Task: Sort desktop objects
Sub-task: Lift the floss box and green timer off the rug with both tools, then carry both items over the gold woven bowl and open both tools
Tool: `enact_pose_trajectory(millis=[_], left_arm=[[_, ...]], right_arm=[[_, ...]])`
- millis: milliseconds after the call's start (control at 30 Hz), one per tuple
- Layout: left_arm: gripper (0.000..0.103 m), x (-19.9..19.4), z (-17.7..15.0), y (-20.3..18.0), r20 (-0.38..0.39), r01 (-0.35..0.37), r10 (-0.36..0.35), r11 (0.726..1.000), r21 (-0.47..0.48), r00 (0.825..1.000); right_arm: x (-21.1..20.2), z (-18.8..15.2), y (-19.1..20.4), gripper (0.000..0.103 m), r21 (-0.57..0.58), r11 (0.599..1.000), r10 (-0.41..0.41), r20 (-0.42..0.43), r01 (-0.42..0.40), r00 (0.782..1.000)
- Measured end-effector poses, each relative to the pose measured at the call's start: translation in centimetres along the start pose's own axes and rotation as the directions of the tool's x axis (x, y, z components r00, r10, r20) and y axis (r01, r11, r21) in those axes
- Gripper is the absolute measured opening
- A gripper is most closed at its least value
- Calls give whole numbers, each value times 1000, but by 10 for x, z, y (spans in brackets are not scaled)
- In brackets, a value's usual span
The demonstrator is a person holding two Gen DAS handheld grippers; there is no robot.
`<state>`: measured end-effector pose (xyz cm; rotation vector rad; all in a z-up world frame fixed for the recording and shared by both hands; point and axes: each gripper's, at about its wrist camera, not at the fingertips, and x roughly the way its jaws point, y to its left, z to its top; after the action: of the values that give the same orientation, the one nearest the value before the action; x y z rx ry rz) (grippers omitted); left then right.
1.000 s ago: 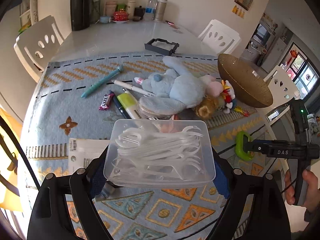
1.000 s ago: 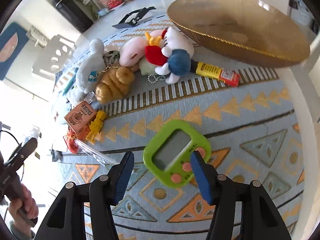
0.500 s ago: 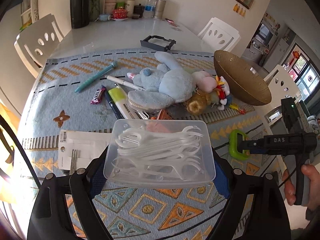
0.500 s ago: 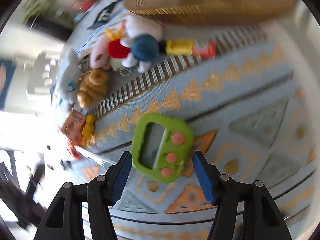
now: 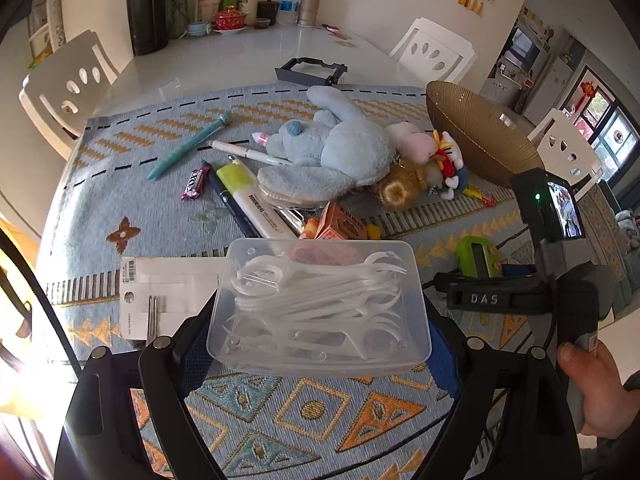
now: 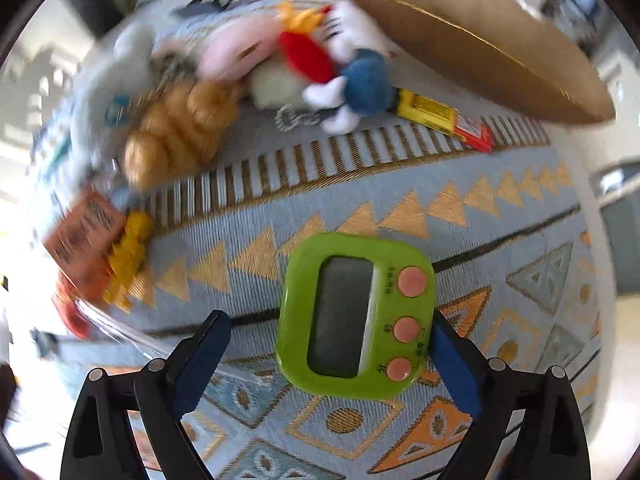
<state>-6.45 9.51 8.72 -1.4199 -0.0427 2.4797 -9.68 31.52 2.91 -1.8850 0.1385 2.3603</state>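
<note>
1. Green timer (image 6: pixel 356 314): lies face up on the patterned mat (image 6: pixel 500 240), between the blue pads of the right gripper (image 6: pixel 330 354). The jaws have just been opening and stand wide; the left pad is clear of the timer, while the right pad sits at its edge, and contact there cannot be settled.
2. In the left wrist view the same timer (image 5: pixel 476 254) shows only as a green sliver behind the right gripper's black body (image 5: pixel 496 298); a hand (image 5: pixel 596 392) at the frame edge holds that tool.
3. Clear box of floss picks (image 5: pixel 320 308): clamped between the pads of the left gripper (image 5: pixel 320 340), raised above the mat. It hides the mat behind it and part of an orange carton (image 5: pixel 340 222).
4. White card (image 5: pixel 168 292): partly covered by the box and the left finger.
5. Plush pile: a blue plush toy (image 5: pixel 332 152) overlaps smaller toys, whose shapes merge; in the right wrist view they are smeared by motion blur.
6. Gold bowl (image 6: pixel 480 40): cut off at the upper right; a yellow and red wrapper (image 6: pixel 444 118) lies just below its rim.
7. Pens and a highlighter (image 5: pixel 248 192) lie left of the plush.
</note>
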Motion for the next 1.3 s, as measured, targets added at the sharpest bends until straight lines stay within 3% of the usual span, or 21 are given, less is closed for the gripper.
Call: enact_pose_trajectory(millis=[100, 200, 467, 733, 833, 933, 1033, 1133, 1300], left_arm=[[86, 1, 1, 2, -2, -2, 2, 1000, 2, 1000], [86, 3, 4, 3, -3, 4, -4, 1000, -3, 1000], [86, 3, 20, -17, 12, 22, -23, 999, 47, 1000], [86, 0, 70, -60, 52, 50, -59, 986, 161, 997], [86, -4, 98, -82, 98, 50, -71, 978, 203, 993], [86, -3, 129, -104, 133, 96, -129, 970, 225, 983], [86, 4, 159, -131, 152, 153, -199, 950, 272, 968], [86, 18, 184, -162, 169, 163, -228, 929, 331, 959], [86, 66, 211, -196, 124, 230, -282, 918, 323, 951]], right_arm=[[-3, -2, -2, 87, -7, 1000, 9, 14, -9, 1000], [-9, -1, -9, 66, 1, 1000, 17, 27, -17, 999], [-29, -4, -35, 66, 43, 989, 140, 47, -142, 989], [-97, 6, -80, 66, 77, 975, 187, 216, -208, 958], [-125, 29, -100, 66, 102, 970, 183, 286, -220, 940], [-147, 52, -119, 66, 122, 965, 176, 350, -231, 920], [-168, 69, -140, 66, 116, 972, 135, 430, -203, 893], [-174, 84, -160, 66, 127, 976, 98, 470, -178, 877], [-154, 114, -185, 66, 166, 972, 73, 461, -167, 884]])
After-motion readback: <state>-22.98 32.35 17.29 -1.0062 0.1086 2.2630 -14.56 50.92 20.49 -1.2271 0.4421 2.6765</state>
